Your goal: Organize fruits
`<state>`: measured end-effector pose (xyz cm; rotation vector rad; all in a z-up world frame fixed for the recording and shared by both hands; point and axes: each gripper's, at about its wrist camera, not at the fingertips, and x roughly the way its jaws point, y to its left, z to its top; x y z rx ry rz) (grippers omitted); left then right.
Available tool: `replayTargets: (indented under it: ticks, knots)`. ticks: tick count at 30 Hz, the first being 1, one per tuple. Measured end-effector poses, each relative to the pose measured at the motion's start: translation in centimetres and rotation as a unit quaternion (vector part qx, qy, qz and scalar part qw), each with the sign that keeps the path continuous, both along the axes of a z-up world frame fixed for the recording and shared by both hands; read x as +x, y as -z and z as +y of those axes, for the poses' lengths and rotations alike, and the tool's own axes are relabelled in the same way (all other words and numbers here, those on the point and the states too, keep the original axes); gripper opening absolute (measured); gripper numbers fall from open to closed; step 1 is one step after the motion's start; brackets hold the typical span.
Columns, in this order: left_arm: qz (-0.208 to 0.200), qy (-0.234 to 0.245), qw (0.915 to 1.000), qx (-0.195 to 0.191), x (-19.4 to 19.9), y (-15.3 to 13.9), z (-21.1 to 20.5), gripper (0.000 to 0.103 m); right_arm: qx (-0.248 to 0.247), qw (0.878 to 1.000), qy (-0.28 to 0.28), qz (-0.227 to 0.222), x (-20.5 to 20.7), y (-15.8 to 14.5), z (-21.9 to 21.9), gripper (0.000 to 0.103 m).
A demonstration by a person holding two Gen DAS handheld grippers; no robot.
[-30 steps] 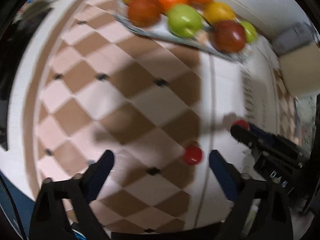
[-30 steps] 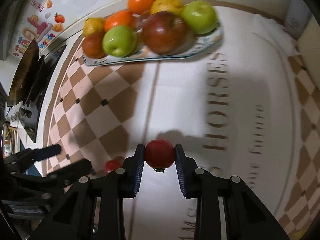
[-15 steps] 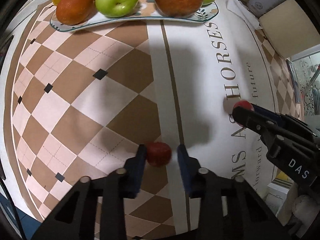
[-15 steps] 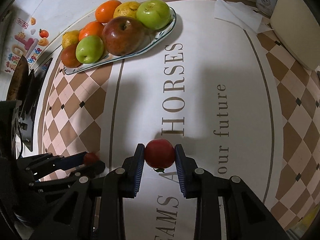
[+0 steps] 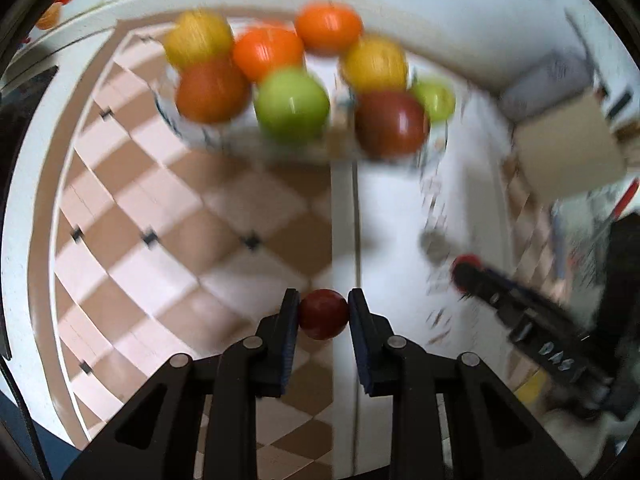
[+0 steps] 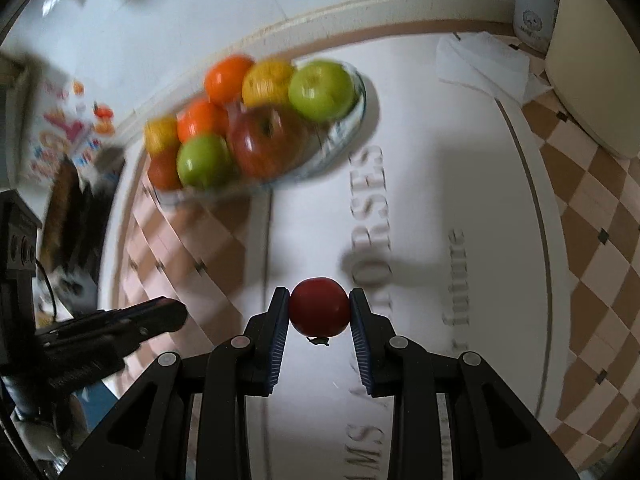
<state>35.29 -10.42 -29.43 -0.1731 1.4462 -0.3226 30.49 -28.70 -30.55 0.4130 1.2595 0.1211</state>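
My left gripper (image 5: 323, 314) is shut on a small red tomato (image 5: 323, 315) and holds it above the checkered tablecloth. My right gripper (image 6: 319, 312) is shut on a second small red tomato (image 6: 319, 311), stem down, above the cloth's white lettered band. A glass plate (image 6: 352, 116) at the far side holds green apples, a dark red apple (image 6: 266, 141), oranges and yellow fruit; it also shows in the left wrist view (image 5: 200, 142). The right gripper with its tomato shows at right in the left wrist view (image 5: 466, 266).
A cream box (image 6: 592, 72) and crumpled white paper (image 6: 480, 60) lie at the far right. A beige box (image 5: 568, 156) shows in the left view. The wall runs behind the plate. Dark items stand off the table's left edge (image 6: 72, 216).
My left gripper closed on the small tomato on the cloth and lifted it, now pointing toward the plate. My right gripper kept its tomato and shifted slightly.
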Motion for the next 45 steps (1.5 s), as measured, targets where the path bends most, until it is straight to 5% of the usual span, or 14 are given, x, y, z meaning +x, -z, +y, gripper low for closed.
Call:
replayTargets:
  ticks: [5, 13, 22, 26, 31, 33, 35, 38, 40, 45]
  knots:
    - [-0.011, -0.064, 0.9967, -0.049, 5.3, -2.3, 2.3, 0.022, 0.083, 0.994, 0.066, -0.014, 3.5, -0.6, -2.3, 0.033]
    - [0.028, -0.152, 0.9821, -0.108, 9.3, 0.6, 6.9, 0.022, 0.192, 0.969, 0.158, -0.003, 7.7, 1.6, -5.5, 0.033]
    - [0.04, -0.163, 0.9815, -0.093, 10.6, 2.0, 7.1, 0.026, 0.191, 0.967, 0.166, 0.012, 8.9, 2.8, -5.4, 0.035]
    - [0.048, -0.174, 0.9792, -0.093, 10.6, 2.1, 7.5, 0.029, 0.174, 0.97, 0.167, 0.022, 9.4, 3.3, -5.3, 0.051]
    - [0.038, -0.163, 0.9833, -0.072, 10.5, 1.4, 7.1, 0.043, 0.167, 0.972, 0.167, 0.019, 9.2, 3.0, -5.5, 0.056]
    - [0.029, -0.157, 0.9852, -0.061, 10.2, 0.9, 7.0, 0.05, 0.153, 0.975, 0.161, 0.02, 9.2, 2.7, -5.5, 0.058]
    - [0.011, -0.15, 0.9877, -0.042, 9.8, 0.0, 6.9, 0.06, 0.121, 0.981, 0.154, 0.019, 9.0, 2.0, -5.4, 0.076]
    - [-0.014, -0.136, 0.9906, 0.001, 9.0, -1.3, 6.7, 0.081, 0.012, 0.992, 0.122, 0.016, 8.4, 0.1, -4.5, 0.092]
    - [-0.035, -0.119, 0.9911, 0.048, 8.1, -2.1, 6.2, 0.094, -0.066, 0.994, 0.091, 0.012, 7.9, -1.2, -3.3, 0.093]
    - [-0.065, -0.088, 0.9847, 0.136, 5.3, -3.2, 5.3, 0.098, -0.152, 0.987, 0.036, -0.02, 5.8, -3.9, -0.8, 0.096]
